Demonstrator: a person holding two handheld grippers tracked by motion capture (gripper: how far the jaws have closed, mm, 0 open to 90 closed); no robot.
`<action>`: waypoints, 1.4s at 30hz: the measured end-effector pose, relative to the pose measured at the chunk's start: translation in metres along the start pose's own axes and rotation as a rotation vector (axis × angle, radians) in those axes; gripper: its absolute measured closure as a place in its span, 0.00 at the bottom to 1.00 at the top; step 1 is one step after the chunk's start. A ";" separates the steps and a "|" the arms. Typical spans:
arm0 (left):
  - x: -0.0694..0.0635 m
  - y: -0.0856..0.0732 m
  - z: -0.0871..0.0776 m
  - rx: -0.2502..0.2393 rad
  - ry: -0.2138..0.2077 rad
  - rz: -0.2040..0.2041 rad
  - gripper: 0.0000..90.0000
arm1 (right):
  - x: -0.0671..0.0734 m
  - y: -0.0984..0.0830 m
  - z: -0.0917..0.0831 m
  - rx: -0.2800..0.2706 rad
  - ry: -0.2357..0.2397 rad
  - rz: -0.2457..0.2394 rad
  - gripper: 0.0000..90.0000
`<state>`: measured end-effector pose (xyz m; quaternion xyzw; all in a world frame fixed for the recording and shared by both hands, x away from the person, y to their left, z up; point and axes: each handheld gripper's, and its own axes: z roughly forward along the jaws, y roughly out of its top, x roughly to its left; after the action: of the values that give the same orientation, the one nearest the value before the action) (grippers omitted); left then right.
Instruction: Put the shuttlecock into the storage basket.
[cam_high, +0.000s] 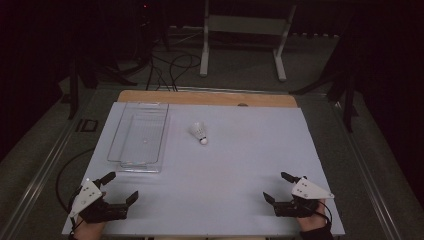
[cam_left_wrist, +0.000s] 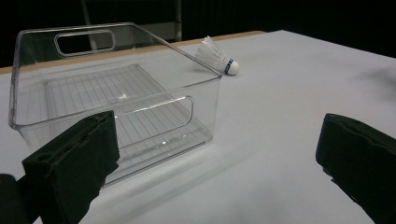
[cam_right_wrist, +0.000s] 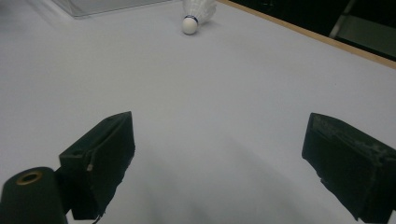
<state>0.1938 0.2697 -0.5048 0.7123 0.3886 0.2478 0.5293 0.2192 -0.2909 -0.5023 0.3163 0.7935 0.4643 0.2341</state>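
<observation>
A white shuttlecock (cam_high: 200, 133) lies on its side on the white table (cam_high: 240, 165), cork end toward me, just right of a clear plastic bin (cam_high: 139, 136). The bin (cam_left_wrist: 112, 98) is empty, and the shuttlecock (cam_left_wrist: 217, 57) lies beyond its far corner in the left gripper view. My left gripper (cam_high: 120, 186) rests at the near left corner, jaws wide apart and empty. At the near right sits my right gripper (cam_high: 278, 186), also open with nothing between its jaws. The shuttlecock (cam_right_wrist: 195, 15) lies far ahead of it in the right gripper view.
The table's wooden back edge (cam_high: 207, 97) runs behind the white sheet. Beyond it, on the floor, stand a white frame (cam_high: 245, 35) and black cables (cam_high: 165, 70). Dark stands flank both sides of the table.
</observation>
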 end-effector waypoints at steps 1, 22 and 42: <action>0.000 0.000 0.000 0.003 0.000 0.001 0.00 | 0.000 0.000 0.000 0.002 -0.003 0.001 0.10; -0.002 0.002 0.001 0.013 0.006 -0.003 0.00 | 0.002 0.001 -0.001 -0.011 -0.005 -0.002 0.10; -0.005 0.040 -0.003 0.025 0.015 0.015 0.00 | 0.001 0.000 0.000 -0.006 -0.002 0.013 0.11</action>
<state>0.2001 0.2615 -0.4662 0.7199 0.3901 0.2523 0.5157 0.2185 -0.2899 -0.5021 0.3211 0.7897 0.4679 0.2331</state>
